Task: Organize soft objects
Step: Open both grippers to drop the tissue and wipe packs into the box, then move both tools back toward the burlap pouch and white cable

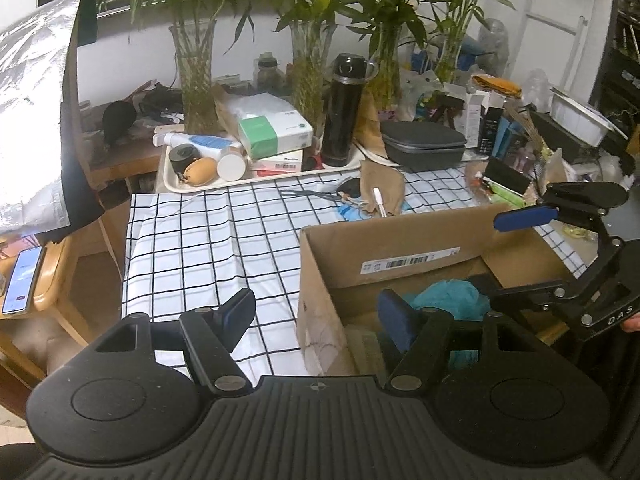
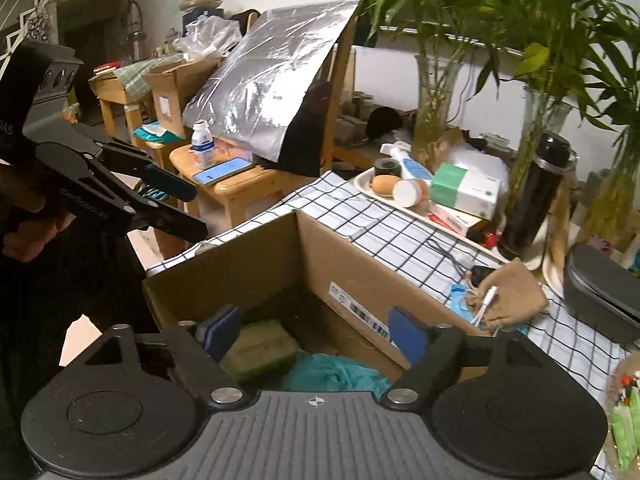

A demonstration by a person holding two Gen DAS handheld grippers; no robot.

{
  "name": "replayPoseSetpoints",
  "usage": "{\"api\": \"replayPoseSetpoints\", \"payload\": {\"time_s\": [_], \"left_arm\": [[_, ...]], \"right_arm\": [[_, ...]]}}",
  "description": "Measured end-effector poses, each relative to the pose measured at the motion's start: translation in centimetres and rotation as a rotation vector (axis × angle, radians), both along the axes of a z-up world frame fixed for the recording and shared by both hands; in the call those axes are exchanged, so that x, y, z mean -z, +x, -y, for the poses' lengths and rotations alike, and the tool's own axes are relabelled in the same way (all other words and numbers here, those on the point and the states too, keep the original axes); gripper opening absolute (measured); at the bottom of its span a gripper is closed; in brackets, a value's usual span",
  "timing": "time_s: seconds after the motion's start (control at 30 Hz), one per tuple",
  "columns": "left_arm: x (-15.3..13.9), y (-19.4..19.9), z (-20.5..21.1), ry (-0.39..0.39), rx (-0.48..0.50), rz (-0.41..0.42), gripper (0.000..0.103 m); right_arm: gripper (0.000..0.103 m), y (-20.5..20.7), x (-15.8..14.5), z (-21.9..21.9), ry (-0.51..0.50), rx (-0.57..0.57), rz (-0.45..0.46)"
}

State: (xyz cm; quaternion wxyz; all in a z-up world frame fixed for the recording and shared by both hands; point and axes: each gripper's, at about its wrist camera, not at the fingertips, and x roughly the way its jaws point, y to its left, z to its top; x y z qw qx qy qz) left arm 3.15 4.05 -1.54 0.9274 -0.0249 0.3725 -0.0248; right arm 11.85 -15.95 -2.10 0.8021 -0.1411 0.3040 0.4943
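An open cardboard box (image 1: 400,236) (image 2: 248,256) stands on the checked tablecloth (image 1: 208,248). Inside it lie a crumpled teal cloth (image 1: 452,296) (image 2: 340,372) and a green sponge (image 2: 260,348). My right gripper (image 2: 312,336) (image 1: 514,256) hovers over the box's inside, jaws wide apart, nothing between the pads. My left gripper (image 1: 316,316) (image 2: 188,210) is open too and straddles the box's left wall from above, holding nothing. A tan fabric pouch (image 1: 380,188) (image 2: 512,292) lies on the cloth behind the box.
A tray (image 1: 172,184) of bottles and packets, a black flask (image 1: 344,112), a grey zip case (image 1: 424,140) and glass vases (image 1: 196,80) of bamboo crowd the table's back. A phone (image 1: 20,280) rests on a wooden stool at the left, under a foil sheet (image 1: 32,100).
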Motion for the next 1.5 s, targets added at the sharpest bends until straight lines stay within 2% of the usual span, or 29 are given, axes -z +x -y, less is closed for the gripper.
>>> {"api": "replayPoseSetpoints", "payload": {"time_s": [0.33,0.7,1.03,1.33,1.5], "left_arm": [[0.3,0.6,0.9,0.003,0.035,0.005,0.067],[0.8,1.8,1.5,-0.003,0.055,0.003,0.067],[1.1,2.9,1.4,-0.022,0.065,0.009,0.067],[1.2,4.1,1.1,-0.048,0.058,0.031,0.067],[1.2,4.8,1.0,-0.056,0.062,0.041,0.067]], "right_arm": [[0.103,0.9,0.3,2.4,0.005,0.107,0.012],[0.103,3.1,0.9,4.6,-0.015,0.315,0.018],[0.103,5.1,1.4,6.5,0.006,0.49,-0.024],[0.103,6.7,1.6,7.7,0.075,0.582,-0.102],[0.103,7.0,1.6,7.7,0.098,0.588,-0.114]]}}
